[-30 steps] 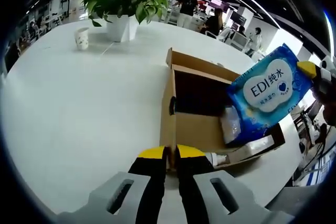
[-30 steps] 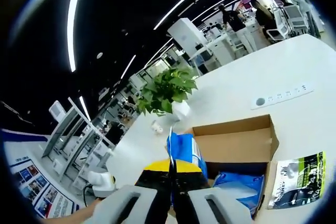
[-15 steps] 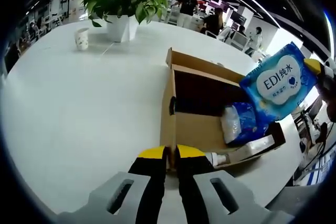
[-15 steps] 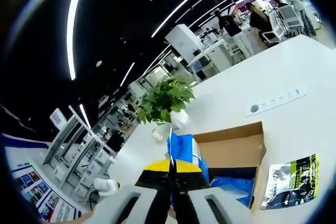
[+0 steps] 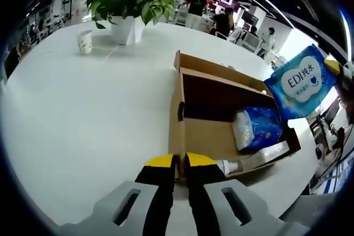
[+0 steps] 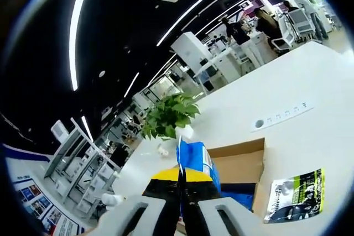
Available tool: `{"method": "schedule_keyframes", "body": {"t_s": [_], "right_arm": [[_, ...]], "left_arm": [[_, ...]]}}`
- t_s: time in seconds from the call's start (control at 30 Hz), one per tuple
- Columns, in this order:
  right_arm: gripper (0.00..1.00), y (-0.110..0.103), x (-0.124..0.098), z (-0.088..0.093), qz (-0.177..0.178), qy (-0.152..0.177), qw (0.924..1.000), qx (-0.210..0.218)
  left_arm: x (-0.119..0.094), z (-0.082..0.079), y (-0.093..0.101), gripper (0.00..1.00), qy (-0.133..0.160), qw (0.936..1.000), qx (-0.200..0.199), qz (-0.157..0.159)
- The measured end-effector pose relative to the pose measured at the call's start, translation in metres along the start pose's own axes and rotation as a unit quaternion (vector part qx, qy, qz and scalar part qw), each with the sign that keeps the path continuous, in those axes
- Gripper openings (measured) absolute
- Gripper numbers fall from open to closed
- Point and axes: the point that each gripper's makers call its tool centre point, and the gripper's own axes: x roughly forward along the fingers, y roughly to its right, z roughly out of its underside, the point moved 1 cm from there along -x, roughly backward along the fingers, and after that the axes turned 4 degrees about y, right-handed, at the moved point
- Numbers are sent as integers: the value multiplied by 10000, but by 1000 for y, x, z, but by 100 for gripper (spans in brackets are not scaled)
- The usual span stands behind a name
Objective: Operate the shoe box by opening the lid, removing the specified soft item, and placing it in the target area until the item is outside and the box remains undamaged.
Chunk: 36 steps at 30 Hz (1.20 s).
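Green pack (image 6: 293, 194) lies beside box (image 6: 238, 164).

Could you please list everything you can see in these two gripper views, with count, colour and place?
Shoe box: one, brown cardboard, open, on the white table, its near wall between the left gripper's jaws.
Wipes pack: one, blue with a white label, held up in the air to the right of the box.
Second soft pack: one, blue, lying inside the box.
Green and black packet: one, flat on the table beside the box.
Potted plant: one, green leaves in a white pot, far side of the table.
Paper cup: one, white, left of the plant.
Socket strip: one, white, set in the table.
Table: one, white.
People: several, far background.
Left gripper: shut on the box wall.
Right gripper: shut on the wipes pack.
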Motion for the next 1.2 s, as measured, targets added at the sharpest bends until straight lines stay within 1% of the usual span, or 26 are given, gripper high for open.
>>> {"method": "schedule_keyframes", "body": {"t_s": [0.1, 0.17, 0.4, 0.53, 0.6, 0.7, 0.8, 0.9, 1.1, 1.2], "right_arm": [[0, 3, -4, -4, 43, 49, 10000, 6], [0, 4, -8, -7, 59, 85, 9999, -5], [0, 11, -21, -19, 134, 223, 9997, 34], [0, 16, -29, -27, 191, 315, 9993, 38], [0, 19, -33, -31, 216, 363, 9991, 69], [0, 24, -39, -36, 266, 416, 9988, 66], [0, 28, -45, -39, 313, 445, 9985, 75], [0, 33, -50, -41, 365, 476, 9982, 87], [0, 40, -59, -46, 448, 558, 9974, 109], [0, 43, -64, -48, 477, 598, 9970, 119]], "left_arm": [[0, -2, 0, 6, 55, 9995, 300, 36], [0, -2, 1, 6, 45, 9992, 404, 8], [1, -3, -2, 6, 20, 9990, 440, 26], [-1, -3, -1, 6, -22, 9984, 563, 21], [-2, -3, 1, 8, -62, 9981, 619, 27], [-4, -5, 3, 14, -93, 9974, 714, 26], [-9, -12, 8, 13, 26, 9963, 851, 90], [-13, -20, 13, 17, 142, 9961, 859, 159], [-18, -24, 20, 27, 221, 9943, 1002, 288], [-22, -28, 26, 33, 290, 9939, 989, 404]]}}
